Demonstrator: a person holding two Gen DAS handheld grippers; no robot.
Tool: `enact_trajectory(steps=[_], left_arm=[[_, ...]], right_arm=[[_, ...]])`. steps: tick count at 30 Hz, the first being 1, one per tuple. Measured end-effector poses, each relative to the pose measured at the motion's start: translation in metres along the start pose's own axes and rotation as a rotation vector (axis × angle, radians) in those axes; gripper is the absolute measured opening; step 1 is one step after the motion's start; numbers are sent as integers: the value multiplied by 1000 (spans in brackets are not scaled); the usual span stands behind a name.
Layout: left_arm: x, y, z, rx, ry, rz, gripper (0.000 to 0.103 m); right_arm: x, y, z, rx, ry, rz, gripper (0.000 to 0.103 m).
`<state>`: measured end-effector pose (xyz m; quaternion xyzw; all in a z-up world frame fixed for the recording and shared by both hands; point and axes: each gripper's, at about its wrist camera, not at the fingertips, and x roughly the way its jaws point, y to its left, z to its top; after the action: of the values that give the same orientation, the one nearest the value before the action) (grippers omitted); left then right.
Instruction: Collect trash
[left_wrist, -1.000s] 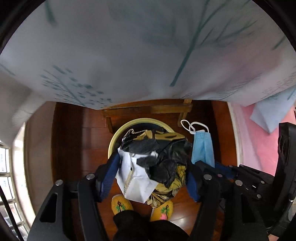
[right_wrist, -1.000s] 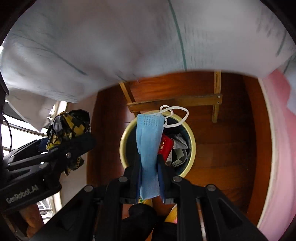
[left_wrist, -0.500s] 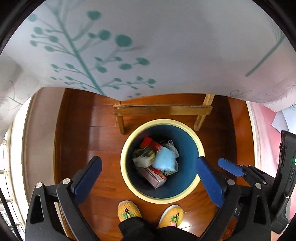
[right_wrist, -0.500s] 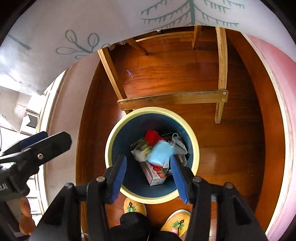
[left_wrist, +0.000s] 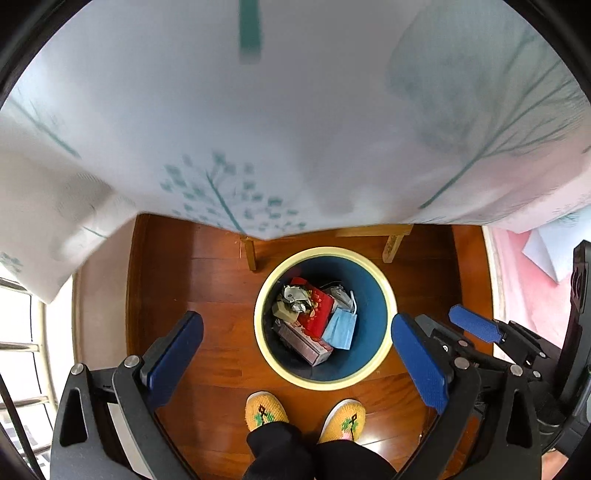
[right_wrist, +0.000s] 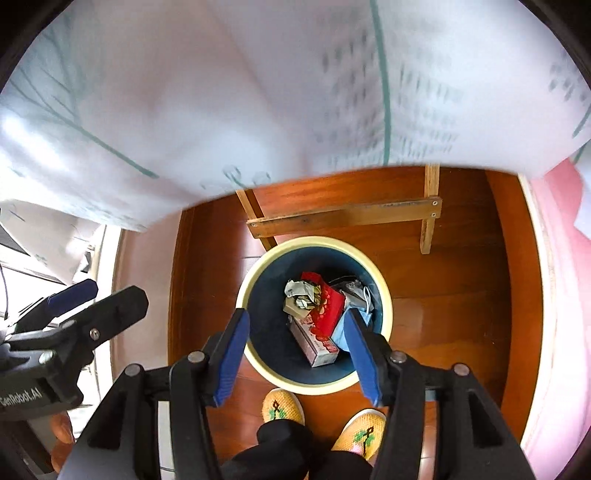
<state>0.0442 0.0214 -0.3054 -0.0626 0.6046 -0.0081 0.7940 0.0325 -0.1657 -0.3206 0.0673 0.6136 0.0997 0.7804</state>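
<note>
Looking down now, both loads are gone: the left gripper (left_wrist: 295, 354) let go of its crumpled black-and-white bundle and hangs wide with nothing in it, and the right gripper (right_wrist: 295, 350) dropped the blue face mask (left_wrist: 340, 330), its jaws just opened, bare. That soft pleated mask lies inside the round cream-rimmed blue bin (left_wrist: 373, 306), at 4 o'clock from the glossy red box (left_wrist: 317, 310), on wood floor (left_wrist: 207, 280).

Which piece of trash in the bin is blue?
The soft blue face mask with white ear loops. It lies inside the round bin beside the red packet and crumpled grey paper.
</note>
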Motion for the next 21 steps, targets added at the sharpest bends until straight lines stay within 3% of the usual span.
enact_trajectory(steps=[21], left_arm=[[-161,-22,64,79,-84,-1,101]], right_arm=[[-168,33,49,71,-115,5,54]])
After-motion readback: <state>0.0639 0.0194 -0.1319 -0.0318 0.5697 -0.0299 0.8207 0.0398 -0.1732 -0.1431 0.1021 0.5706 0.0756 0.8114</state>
